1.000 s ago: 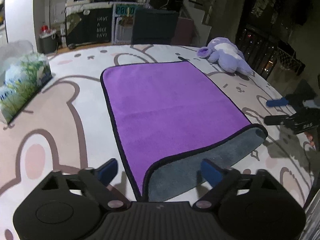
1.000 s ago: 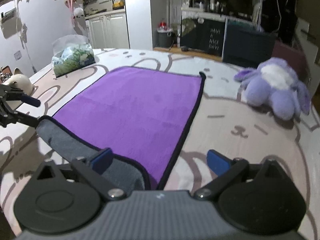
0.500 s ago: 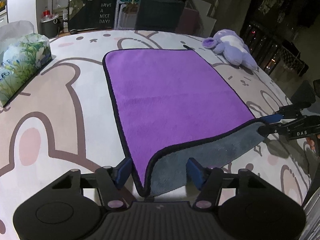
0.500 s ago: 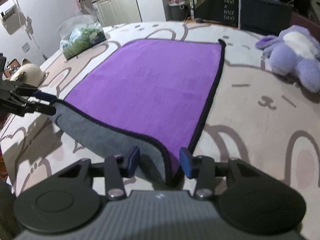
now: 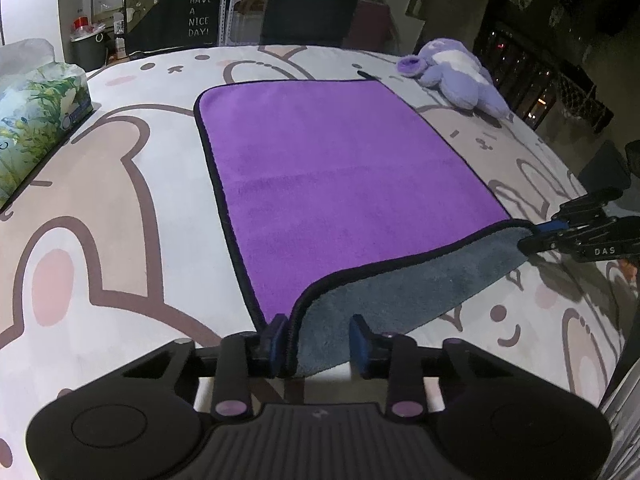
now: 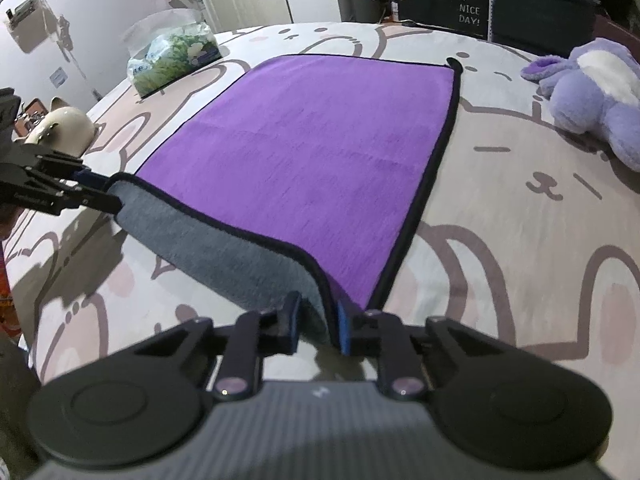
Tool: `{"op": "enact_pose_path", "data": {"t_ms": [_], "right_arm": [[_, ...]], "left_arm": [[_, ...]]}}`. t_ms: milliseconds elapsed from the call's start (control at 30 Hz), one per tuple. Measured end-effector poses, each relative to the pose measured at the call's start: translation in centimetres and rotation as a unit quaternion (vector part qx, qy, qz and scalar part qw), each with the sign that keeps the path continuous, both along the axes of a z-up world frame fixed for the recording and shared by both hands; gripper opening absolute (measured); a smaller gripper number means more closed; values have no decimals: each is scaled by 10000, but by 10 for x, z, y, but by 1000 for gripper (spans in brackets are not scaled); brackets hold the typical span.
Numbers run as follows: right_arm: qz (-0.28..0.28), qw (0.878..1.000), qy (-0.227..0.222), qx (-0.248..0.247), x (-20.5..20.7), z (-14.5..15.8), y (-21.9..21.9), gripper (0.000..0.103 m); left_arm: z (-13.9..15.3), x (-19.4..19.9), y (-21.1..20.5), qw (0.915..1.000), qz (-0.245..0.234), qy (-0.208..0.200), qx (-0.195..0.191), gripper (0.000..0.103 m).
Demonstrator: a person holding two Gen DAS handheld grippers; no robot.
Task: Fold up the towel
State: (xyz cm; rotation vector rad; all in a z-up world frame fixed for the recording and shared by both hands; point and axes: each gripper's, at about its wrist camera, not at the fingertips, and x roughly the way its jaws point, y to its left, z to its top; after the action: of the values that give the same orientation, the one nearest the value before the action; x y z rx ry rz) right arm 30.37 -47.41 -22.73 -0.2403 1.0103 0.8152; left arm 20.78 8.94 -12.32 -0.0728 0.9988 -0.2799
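A purple towel (image 5: 336, 176) with a black hem and grey underside lies flat on the bear-print surface; it also shows in the right wrist view (image 6: 320, 152). Its near edge is lifted, grey side showing. My left gripper (image 5: 318, 344) has its fingers narrowed around the near left corner, with a gap still showing on the right. My right gripper (image 6: 318, 332) is shut on the near right corner. Each gripper shows in the other's view, holding its corner: the right one (image 5: 560, 236) and the left one (image 6: 92, 188).
A tissue pack (image 5: 36, 120) lies at the left of the towel. A purple plush toy (image 5: 456, 76) lies at the far right. A white cup-like object (image 6: 64, 128) sits by the left edge in the right wrist view. Dark furniture stands behind.
Both grippers moved in onto the near corners and their fingers closed from wide open. The near edge of the towel has lifted off the surface.
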Motion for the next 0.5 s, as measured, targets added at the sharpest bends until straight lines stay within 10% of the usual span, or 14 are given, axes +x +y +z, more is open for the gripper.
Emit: {"op": "enact_pose_path", "data": {"t_ms": [500], "right_arm": [[69,9997,-216,4,-6,8,-1,7]], "left_arm": [[5,-3,-1,9997,82,-85,223,7]]}}
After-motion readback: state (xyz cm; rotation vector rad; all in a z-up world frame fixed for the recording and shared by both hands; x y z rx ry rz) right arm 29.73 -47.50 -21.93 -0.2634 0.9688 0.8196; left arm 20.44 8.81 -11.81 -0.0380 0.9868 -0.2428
